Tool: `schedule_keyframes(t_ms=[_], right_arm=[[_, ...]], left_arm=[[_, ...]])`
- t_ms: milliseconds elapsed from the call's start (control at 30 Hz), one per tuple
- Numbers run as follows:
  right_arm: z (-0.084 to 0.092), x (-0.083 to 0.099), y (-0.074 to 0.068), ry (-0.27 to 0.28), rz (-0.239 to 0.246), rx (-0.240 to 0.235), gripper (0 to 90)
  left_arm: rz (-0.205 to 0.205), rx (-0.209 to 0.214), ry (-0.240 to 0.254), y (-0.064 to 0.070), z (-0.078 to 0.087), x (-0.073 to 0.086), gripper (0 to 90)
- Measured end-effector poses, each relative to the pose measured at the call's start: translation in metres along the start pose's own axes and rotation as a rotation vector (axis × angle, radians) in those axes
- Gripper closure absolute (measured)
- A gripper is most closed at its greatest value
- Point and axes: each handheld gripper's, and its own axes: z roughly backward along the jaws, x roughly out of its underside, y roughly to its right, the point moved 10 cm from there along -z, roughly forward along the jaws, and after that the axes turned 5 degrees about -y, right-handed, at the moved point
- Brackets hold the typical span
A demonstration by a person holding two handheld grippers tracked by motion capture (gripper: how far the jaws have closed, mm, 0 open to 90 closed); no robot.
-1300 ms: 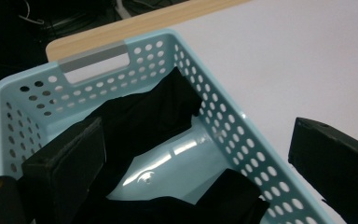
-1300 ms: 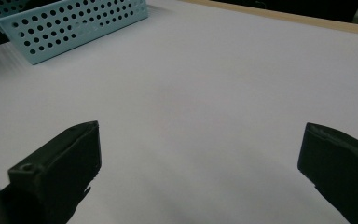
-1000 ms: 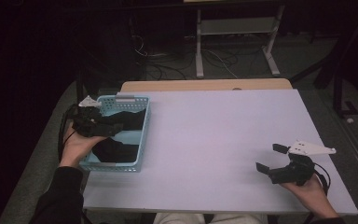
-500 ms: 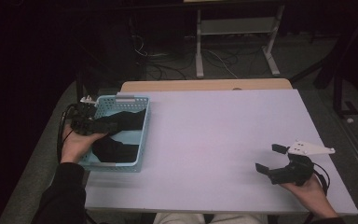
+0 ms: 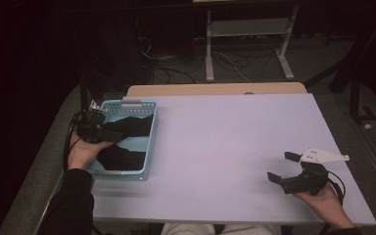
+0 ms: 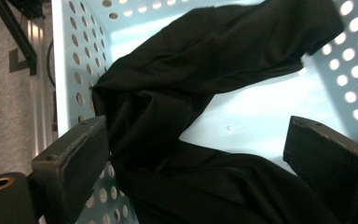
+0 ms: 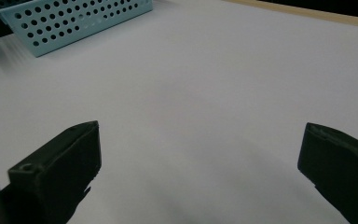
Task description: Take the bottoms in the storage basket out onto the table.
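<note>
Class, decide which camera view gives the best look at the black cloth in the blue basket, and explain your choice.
The left gripper view: the black cloth lies close up, folds visible, between the open jaws of the left gripper. The high view shows the cloth small and dark inside the blue basket. The right gripper view shows a corner of the basket, not the cloth.

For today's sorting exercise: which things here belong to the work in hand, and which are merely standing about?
In the work:
black cloth
blue basket
left tool, open over the cloth

Standing about:
right tool, open, holding nothing
metal stand behind the table
floor cables
</note>
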Motion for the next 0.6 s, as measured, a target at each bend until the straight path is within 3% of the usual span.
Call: schedule_keyframes(t_ms=[233, 600], right_arm=[[-0.003, 0.003, -0.002, -0.021, 0.012, -0.007, 0.0], [-0.005, 0.005, -0.002, -0.035, 0.020, -0.009, 0.0]], left_arm=[[0.000, -0.034, -0.044, -0.004, -0.012, 0.004, 13.3], [0.006, -0.057, -0.094, -0.007, -0.025, 0.006, 15.2]])
